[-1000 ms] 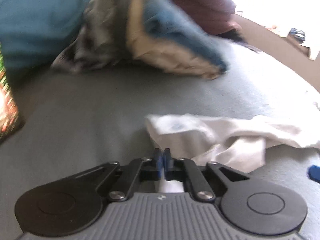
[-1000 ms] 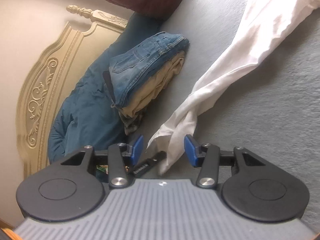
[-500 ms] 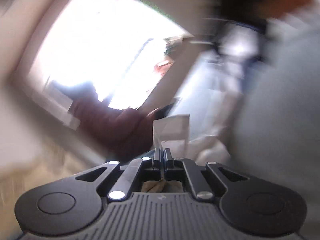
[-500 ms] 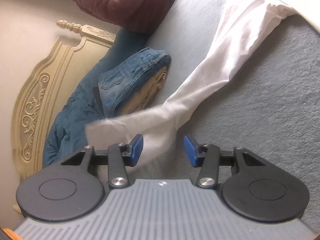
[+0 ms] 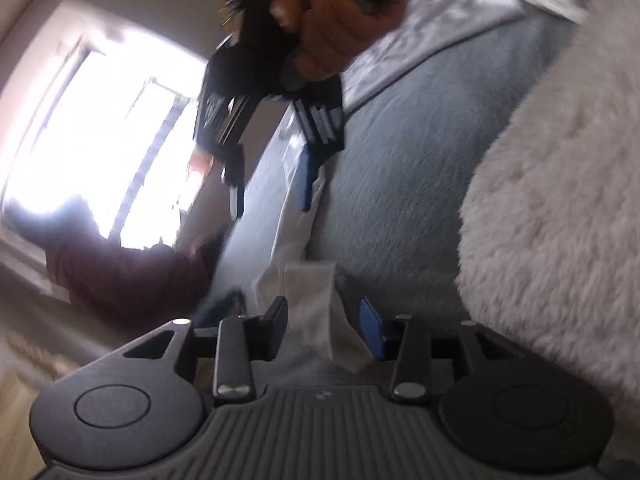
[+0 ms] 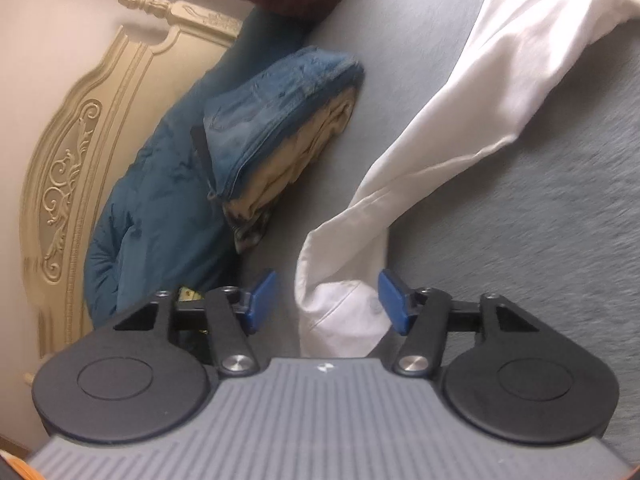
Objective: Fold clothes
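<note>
Both wrist cameras sit low and close over the grey-blue fleecy bedspread [image 6: 540, 208], each rolled sideways: the left view faces the bright window [image 5: 100, 128] at 9 o'clock, the right faces the cream carved headboard [image 6: 68, 168] at 9 o'clock, and both share the long white cloth garment [image 5: 316, 304] [image 6: 460, 128].

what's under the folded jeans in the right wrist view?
Under the folded jeans sits a tan garment, with a dark patterned piece poking out below that. Both are mostly covered, so the count of stacked items is unclear.
</note>
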Motion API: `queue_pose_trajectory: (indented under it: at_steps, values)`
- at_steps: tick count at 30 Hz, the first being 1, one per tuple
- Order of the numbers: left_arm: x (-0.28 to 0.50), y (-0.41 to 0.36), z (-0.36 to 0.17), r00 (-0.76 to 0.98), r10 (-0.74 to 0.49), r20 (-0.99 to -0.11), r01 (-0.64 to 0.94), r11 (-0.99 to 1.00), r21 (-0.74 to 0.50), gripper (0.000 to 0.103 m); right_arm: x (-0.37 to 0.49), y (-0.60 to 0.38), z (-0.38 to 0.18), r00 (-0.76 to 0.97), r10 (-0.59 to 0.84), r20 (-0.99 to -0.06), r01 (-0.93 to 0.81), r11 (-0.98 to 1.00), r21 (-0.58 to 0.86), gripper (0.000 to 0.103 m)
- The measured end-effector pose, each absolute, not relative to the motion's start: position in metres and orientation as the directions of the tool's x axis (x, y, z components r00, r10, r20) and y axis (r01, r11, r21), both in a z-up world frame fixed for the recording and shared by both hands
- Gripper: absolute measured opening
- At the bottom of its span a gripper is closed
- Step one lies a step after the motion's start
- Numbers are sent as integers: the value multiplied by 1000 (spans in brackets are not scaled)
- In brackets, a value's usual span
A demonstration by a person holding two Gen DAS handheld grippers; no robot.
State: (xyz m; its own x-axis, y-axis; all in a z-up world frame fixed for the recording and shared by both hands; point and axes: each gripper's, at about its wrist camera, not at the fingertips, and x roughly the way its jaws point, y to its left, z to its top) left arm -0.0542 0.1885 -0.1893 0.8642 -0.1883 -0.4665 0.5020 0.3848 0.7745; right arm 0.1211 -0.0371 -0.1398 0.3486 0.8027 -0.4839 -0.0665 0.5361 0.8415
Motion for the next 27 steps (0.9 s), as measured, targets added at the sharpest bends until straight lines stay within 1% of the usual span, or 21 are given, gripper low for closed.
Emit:
queue_pose_trajectory:
  at_steps: [2,5,6,7,9,11,12,13,14,15,16,17,18,21,23,25,27]
  values:
    - [-54,199,-181,861,-138,-489,494,455,741,44,128,-24,-139,324,801,-503,-84,554,828,64]
    - [-53,212,-170,851,-67,-521,463,563,685,44,142,2,-129,285,791,-541,-157,595,788,68]
    - [-50,215,-167,843,-44,-536,450,605,658,44,145,14,-126,262,782,-566,-187,616,765,73]
    - [-45,218,-164,833,-21,-553,433,647,628,43,148,26,-124,238,770,-592,-218,636,740,81]
    - [-43,227,-163,806,21,-591,390,732,559,42,155,49,-118,193,740,-644,-282,670,686,83]
    - [-34,236,-162,778,56,-625,327,813,481,42,158,72,-122,159,671,-724,-325,728,603,83]
    - [-28,242,-161,763,71,-643,288,853,435,42,157,78,-127,146,643,-752,-332,748,575,75]
    - [-22,251,-158,743,78,-665,240,896,373,42,156,83,-133,134,616,-777,-338,765,548,51]
    - [-15,260,-155,719,77,-691,186,936,297,42,155,82,-138,121,605,-787,-331,772,543,38]
    - [-9,269,-151,694,72,-716,127,967,221,42,152,75,-141,117,619,-777,-303,767,566,22]
    - [-3,279,-149,665,57,-744,66,989,135,45,149,66,-144,115,636,-763,-272,759,591,14]
    - [2,287,-148,639,25,-769,16,999,45,49,146,53,-146,120,665,-737,-231,741,631,13]
    - [6,294,-149,619,-15,-786,-26,999,-40,56,142,38,-149,124,692,-711,-182,720,669,12]
    - [15,313,-153,568,-151,-809,-151,947,-283,58,126,-10,-160,157,747,-646,-10,656,755,12]
    - [18,321,-158,552,-257,-793,-200,883,-425,58,108,-42,-174,196,768,-609,115,599,792,12]
    - [23,320,-163,548,-323,-771,-208,841,-500,58,91,-72,-190,246,786,-567,234,520,822,12]
    - [28,312,-168,540,-375,-754,-184,821,-540,61,75,-96,-204,285,788,-545,328,454,828,12]
